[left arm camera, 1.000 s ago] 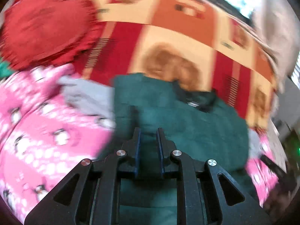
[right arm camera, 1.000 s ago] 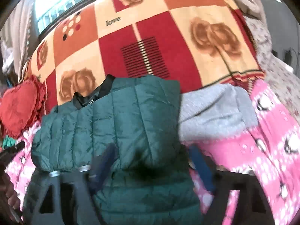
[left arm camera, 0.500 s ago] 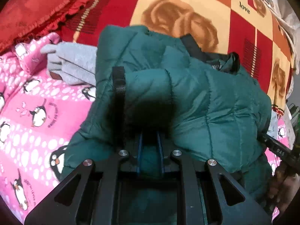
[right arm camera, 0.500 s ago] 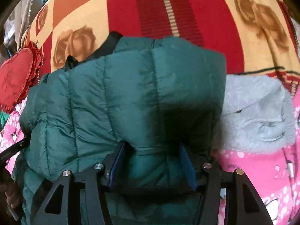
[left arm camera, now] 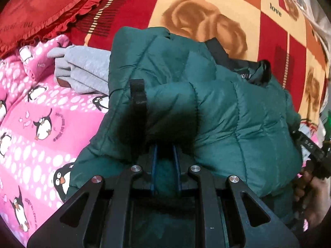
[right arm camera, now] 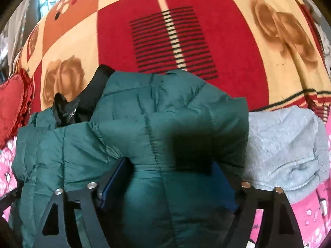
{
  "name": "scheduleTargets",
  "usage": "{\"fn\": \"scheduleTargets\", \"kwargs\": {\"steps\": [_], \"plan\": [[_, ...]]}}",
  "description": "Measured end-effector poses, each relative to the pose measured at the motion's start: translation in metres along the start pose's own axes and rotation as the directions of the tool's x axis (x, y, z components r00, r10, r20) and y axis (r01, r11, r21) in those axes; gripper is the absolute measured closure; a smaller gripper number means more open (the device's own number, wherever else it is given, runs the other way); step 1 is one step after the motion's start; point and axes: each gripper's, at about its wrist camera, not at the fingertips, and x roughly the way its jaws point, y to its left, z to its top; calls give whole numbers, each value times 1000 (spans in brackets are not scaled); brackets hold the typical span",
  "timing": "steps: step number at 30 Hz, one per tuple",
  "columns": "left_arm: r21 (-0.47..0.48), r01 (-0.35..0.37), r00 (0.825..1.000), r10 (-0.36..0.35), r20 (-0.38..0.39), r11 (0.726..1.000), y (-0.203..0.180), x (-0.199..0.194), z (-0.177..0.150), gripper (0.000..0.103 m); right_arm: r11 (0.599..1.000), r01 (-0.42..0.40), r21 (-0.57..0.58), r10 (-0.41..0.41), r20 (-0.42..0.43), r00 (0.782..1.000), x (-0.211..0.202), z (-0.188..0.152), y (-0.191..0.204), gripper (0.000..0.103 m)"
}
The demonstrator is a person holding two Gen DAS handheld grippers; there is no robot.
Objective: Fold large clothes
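A dark green quilted puffer jacket point(left arm camera: 238, 111) lies bunched on the bed, its black collar lining point(left arm camera: 244, 64) turned toward the far side. My left gripper point(left arm camera: 165, 150) is shut on a fold of the jacket, the fabric pinched between its blue pads. In the right wrist view the jacket point(right arm camera: 134, 128) fills the middle. My right gripper point(right arm camera: 169, 165) stands wide open with a thick bulge of jacket between its spread fingers; the fingertips are hidden under the fabric.
A grey folded garment point(left arm camera: 86, 70) lies left of the jacket and shows at right in the right wrist view point(right arm camera: 289, 144). A pink penguin blanket point(left arm camera: 41, 124), a red frilled heart cushion point(left arm camera: 41, 8) and a red-and-cream rose blanket point(right arm camera: 175, 31) surround them.
Both grippers have moved forward and down, carrying the jacket's near part over onto its far part. The right gripper's fingers have spread wider around the fabric.
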Motion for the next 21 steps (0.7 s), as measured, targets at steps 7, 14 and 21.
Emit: {"fn": "scheduleTargets", "kwargs": {"steps": [7, 14, 21], "plan": [[-38, 37, 999, -37, 12, 999, 8, 4, -5, 89, 1000, 4, -22, -5, -16, 1000, 4, -3, 4, 0], [-24, 19, 993, -16, 117, 1000, 7, -23, 5, 89, 999, -41, -34, 44, 112, 993, -42, 10, 44, 1], [-107, 41, 999, -40, 14, 993, 24, -3, 4, 89, 972, -69, -222, 61, -44, 997, -3, -17, 113, 0]]}}
